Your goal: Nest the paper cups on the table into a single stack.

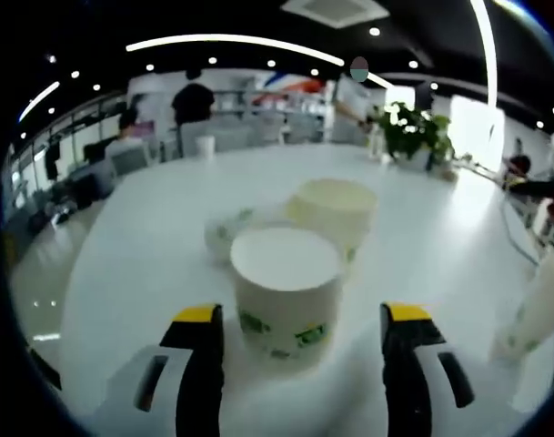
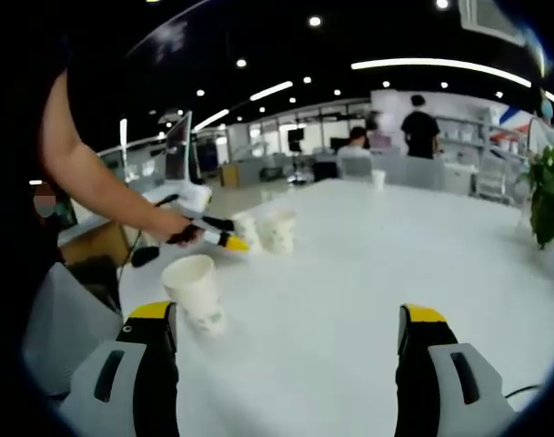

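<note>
In the left gripper view, the left gripper (image 1: 302, 332) stands released, its yellow-tipped jaws spread wide on either side of an upside-down paper cup (image 1: 286, 296) that sits on the white worktop (image 1: 149, 264) between them, with a gap on each side. Just behind it lies a tipped cup (image 1: 226, 232), and to the right of that stands a second inverted cup (image 1: 336, 211). At the far right edge of this view a tall cup (image 1: 540, 314) stands apart. Beyond the cups the worktop runs bare to a potted plant (image 1: 413, 132) near its far edge.

In the right gripper view, the right gripper (image 2: 290, 350) is likewise released, jaws wide apart over bare worktop. An upright cup (image 2: 195, 291) stands just beyond its left jaw, near the worktop's left edge. Farther back, a person's hand (image 2: 172, 223) holds the other gripper by two cups (image 2: 267, 229).
</note>
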A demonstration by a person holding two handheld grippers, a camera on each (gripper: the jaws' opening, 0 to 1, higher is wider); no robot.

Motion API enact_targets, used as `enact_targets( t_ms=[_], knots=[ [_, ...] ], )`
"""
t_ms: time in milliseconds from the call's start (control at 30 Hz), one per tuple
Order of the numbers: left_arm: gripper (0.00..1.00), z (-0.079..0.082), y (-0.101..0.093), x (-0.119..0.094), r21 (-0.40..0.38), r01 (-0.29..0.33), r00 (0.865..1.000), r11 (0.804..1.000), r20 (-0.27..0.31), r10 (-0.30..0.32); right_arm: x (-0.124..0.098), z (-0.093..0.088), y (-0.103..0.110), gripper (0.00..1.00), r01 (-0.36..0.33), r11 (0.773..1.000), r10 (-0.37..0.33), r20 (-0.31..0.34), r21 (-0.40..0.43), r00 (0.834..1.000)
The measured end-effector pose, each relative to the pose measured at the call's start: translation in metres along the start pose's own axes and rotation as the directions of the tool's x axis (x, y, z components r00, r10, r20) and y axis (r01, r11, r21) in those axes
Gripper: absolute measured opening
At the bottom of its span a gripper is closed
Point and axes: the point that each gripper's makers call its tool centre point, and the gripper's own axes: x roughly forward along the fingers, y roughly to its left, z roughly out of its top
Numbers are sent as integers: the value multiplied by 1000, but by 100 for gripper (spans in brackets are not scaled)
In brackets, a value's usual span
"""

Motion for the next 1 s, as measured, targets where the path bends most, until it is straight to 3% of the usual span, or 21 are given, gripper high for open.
enact_targets(
  t_ms=[267, 433, 1000],
  knots=[
    [57, 7, 3, 8, 21, -7, 1000, 1000, 3, 6, -1, 2, -3, 100, 8, 1000, -8, 4, 10, 1000],
    [43, 5, 4, 11, 38, -1, 1000, 999, -21, 2, 1, 3, -1, 100, 3, 1000, -3, 5, 8, 1000],
    [42, 8, 7, 10, 57, 11, 1000, 998, -27, -10, 3, 6, -2, 100, -1, 1000, 1, 7, 9, 1000]
  ],
)
